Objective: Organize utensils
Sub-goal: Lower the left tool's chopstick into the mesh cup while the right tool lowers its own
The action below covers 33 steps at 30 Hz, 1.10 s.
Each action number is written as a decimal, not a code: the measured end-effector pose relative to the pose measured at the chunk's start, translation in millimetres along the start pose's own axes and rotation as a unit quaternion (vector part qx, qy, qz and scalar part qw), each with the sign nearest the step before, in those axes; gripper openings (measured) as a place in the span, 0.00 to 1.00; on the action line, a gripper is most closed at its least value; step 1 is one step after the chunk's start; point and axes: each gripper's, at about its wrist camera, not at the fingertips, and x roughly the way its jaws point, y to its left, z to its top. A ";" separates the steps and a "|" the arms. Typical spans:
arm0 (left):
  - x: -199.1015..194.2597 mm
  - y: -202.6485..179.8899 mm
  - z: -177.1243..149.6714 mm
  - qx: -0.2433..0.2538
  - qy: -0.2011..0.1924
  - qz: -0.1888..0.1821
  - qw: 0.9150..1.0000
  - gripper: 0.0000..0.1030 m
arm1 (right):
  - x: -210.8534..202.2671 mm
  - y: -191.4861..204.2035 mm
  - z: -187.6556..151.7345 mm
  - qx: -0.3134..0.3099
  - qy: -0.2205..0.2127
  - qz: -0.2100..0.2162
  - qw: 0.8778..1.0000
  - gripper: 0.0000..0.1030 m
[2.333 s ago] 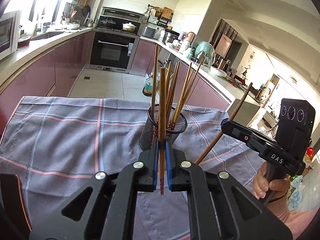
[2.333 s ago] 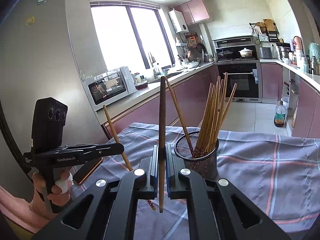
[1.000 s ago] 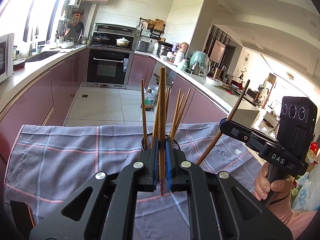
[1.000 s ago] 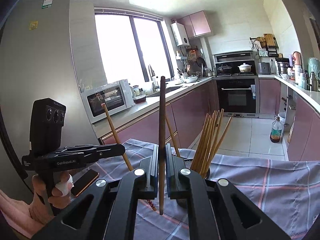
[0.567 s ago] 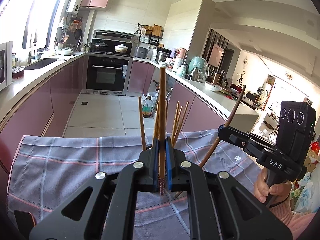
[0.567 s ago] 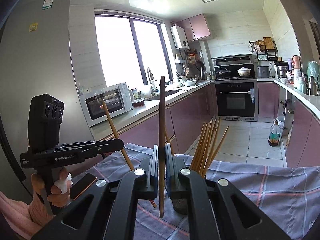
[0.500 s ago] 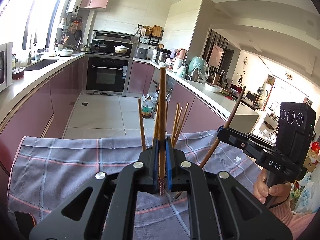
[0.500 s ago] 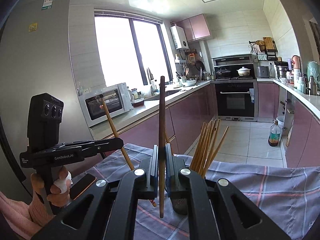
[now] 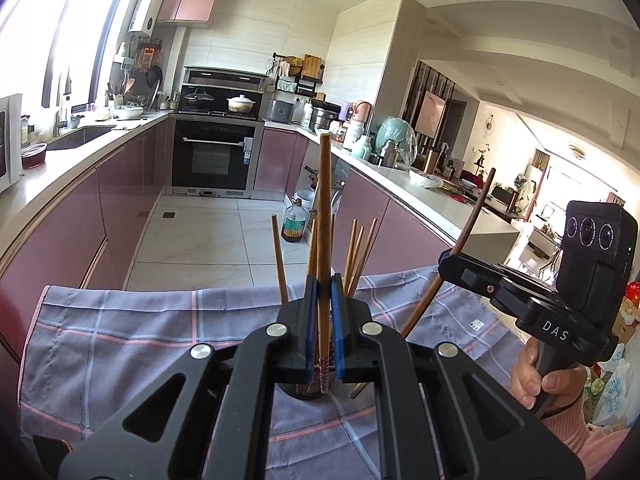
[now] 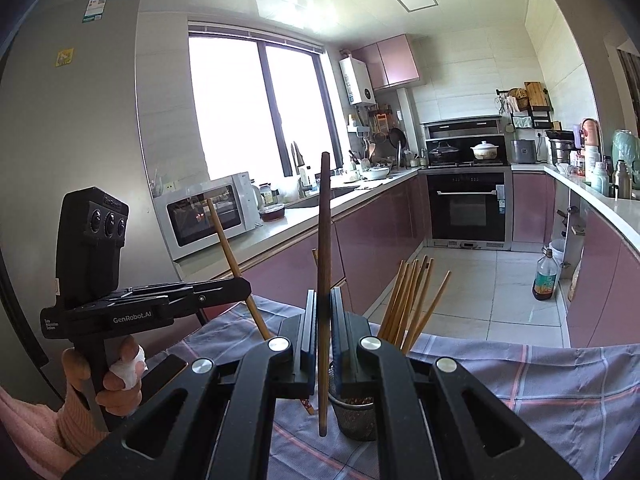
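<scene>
- My left tongs (image 9: 322,336) are clamped on a light wooden chopstick (image 9: 323,216), pinched low on the shaft so most of it stands upright above the jaws; its patterned tip hangs just below the pads.
- My right tongs (image 10: 323,344) are closed tight on a darker chopstick (image 10: 323,240), also upright, gripped low with a short length below.
- Each stick looks thin, stiff, light and smooth; I judge it could swivel or slide in the pads if knocked, so a hold nearer the middle would steady it.
- Just beyond the jaws stands the mesh holder (image 10: 354,416) on the checked cloth (image 10: 560,392), with a bunch of chopsticks (image 10: 408,300) leaning in it; in the left view the holder is mostly hidden, so I cannot tell how close the tip is to its rim.
- A phone (image 10: 164,376) lies on the cloth by the left hand (image 10: 116,376).
</scene>
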 end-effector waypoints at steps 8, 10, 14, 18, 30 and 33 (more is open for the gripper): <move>-0.1 -0.4 3.5 0.002 -0.008 0.001 1.000 0.07 | 2.2 -2.5 3.2 -0.001 -0.006 -0.005 1.000 0.05; -0.3 -0.5 4.2 0.001 -0.010 0.002 1.000 0.07 | 4.6 -2.4 5.0 -0.001 -0.008 -0.006 1.000 0.05; 0.0 -1.9 4.2 0.001 -0.012 0.003 1.000 0.07 | 7.4 -2.0 6.0 0.000 -0.011 -0.008 1.000 0.05; -1.8 -3.5 3.1 0.002 -0.013 0.004 1.000 0.07 | 9.7 -3.0 9.5 0.001 -0.015 -0.009 1.000 0.05; -3.7 -9.0 5.5 0.008 -0.018 0.014 1.000 0.07 | 14.3 -8.2 14.7 0.005 -0.022 -0.011 1.000 0.05; -4.2 -11.8 3.6 0.011 -0.017 0.016 1.000 0.07 | 17.0 -9.1 16.4 0.006 -0.021 -0.012 1.000 0.05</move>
